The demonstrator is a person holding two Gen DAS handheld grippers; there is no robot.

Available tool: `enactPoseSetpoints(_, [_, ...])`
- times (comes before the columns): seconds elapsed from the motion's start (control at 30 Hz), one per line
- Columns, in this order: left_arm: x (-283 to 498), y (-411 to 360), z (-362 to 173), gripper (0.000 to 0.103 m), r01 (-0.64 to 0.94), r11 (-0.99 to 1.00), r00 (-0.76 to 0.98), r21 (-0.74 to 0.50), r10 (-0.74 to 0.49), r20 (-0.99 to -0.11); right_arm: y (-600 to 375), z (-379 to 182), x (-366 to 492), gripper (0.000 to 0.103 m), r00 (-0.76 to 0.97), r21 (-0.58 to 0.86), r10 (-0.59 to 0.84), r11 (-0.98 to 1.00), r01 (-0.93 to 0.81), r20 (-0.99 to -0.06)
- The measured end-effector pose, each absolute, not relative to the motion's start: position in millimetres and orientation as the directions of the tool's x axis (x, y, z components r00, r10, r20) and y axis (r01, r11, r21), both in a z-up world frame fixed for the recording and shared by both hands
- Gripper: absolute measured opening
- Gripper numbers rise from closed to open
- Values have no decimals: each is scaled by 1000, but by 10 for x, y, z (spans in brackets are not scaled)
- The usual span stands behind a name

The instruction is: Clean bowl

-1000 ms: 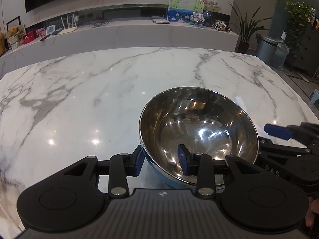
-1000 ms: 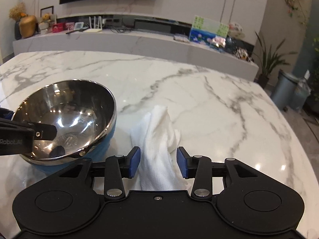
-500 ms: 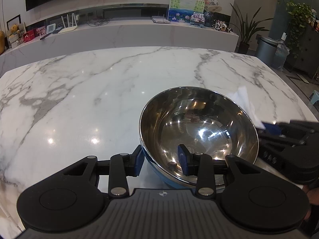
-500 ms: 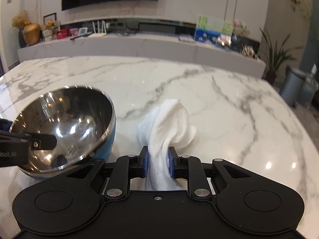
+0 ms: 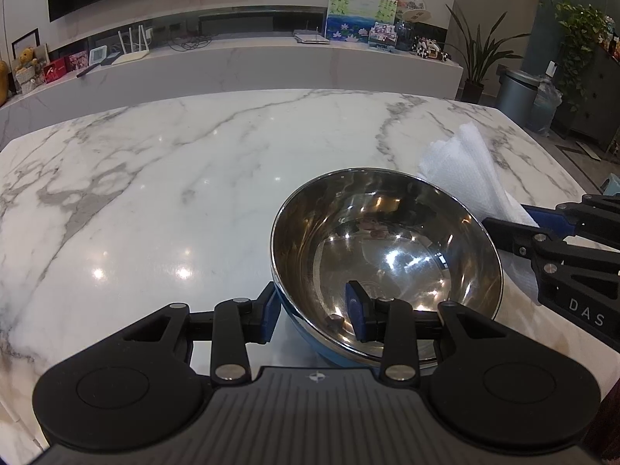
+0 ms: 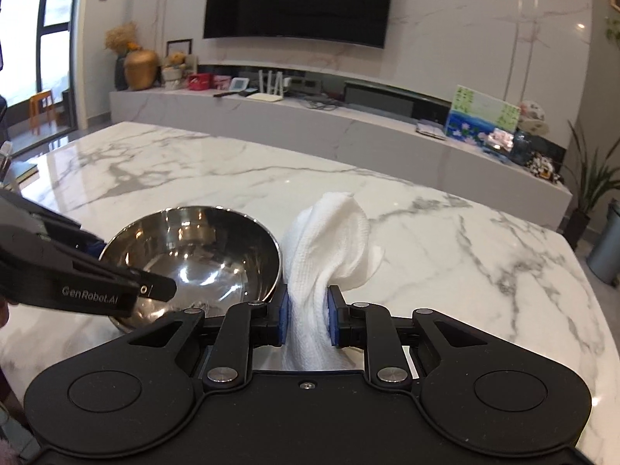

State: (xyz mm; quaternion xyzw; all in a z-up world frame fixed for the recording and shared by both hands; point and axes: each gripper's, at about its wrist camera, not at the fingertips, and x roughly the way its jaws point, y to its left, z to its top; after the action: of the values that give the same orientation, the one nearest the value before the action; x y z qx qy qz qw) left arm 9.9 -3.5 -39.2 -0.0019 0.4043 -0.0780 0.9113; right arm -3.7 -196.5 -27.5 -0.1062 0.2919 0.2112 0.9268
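A steel bowl (image 5: pixel 387 255) with a blue outside stands tilted on the white marble table (image 5: pixel 193 174). My left gripper (image 5: pixel 312 312) is shut on its near rim, one pad inside and one outside. In the right wrist view the bowl (image 6: pixel 193 248) lies left of centre, and the left gripper (image 6: pixel 130 269) reaches in from the left edge. A white cloth (image 6: pixel 333 240) is bunched between the blue pads of my right gripper (image 6: pixel 307 319), which is shut on it and holds it up beside the bowl's right rim. The left wrist view shows the cloth (image 5: pixel 461 170) behind the bowl with the right gripper (image 5: pixel 511 219) on it.
Bare marble (image 6: pixel 465 252) spreads beyond and to the right of the bowl. Behind the table runs a long low marble sideboard (image 5: pixel 271 62) with small items on it. A grey bin (image 5: pixel 517 93) and potted plants stand on the floor at the far right.
My right gripper closed on the cloth and lifted it off the table, tipping its view upward. The left gripper and the bowl stayed put.
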Motion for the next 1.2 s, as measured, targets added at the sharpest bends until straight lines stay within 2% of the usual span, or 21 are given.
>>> enactPoseSetpoints(0.2, [93, -42, -390, 34, 146, 987, 659, -64, -145, -738, -1999, -476, 78, 19, 693, -69, 294, 893, -444, -659])
enactPoseSetpoints(0.27, [96, -54, -387, 34, 146, 987, 660, -62, -144, -738, -1994, -513, 67, 21, 707, -93, 255, 906, -414, -660])
enactPoseSetpoints(0.37, [98, -72, -383, 34, 147, 987, 660, -60, -143, -737, -1978, -512, 16, 31, 746, -146, 191, 921, -361, -638])
enactPoseSetpoints(0.53, [100, -72, -381, 34, 148, 987, 660, -60, -144, -738, -1940, -445, -124, 31, 793, -174, 157, 934, -313, -589])
enactPoseSetpoints(0.67, [96, -37, -392, 34, 148, 987, 659, -63, -145, -738, -1832, -525, -178, 31, 780, -192, 162, 921, -340, -604])
enactPoseSetpoints(0.77, [99, -26, -394, 34, 149, 987, 659, -61, -145, -738, -1783, -619, -150, 38, 773, -204, 114, 931, -303, -625])
enactPoseSetpoints(1.03, [93, -48, -393, 34, 151, 987, 658, -57, -143, -739, -1860, -714, 4, 38, 746, -160, 77, 957, -241, -661])
enactPoseSetpoints(1.1, [91, -53, -393, 34, 152, 987, 658, -57, -144, -740, -1875, -737, 46, 30, 740, -153, 72, 961, -231, -668])
enactPoseSetpoints(1.2, [92, -61, -394, 34, 152, 987, 657, -56, -143, -740, -1907, -750, 77, 26, 739, -146, 71, 963, -225, -670])
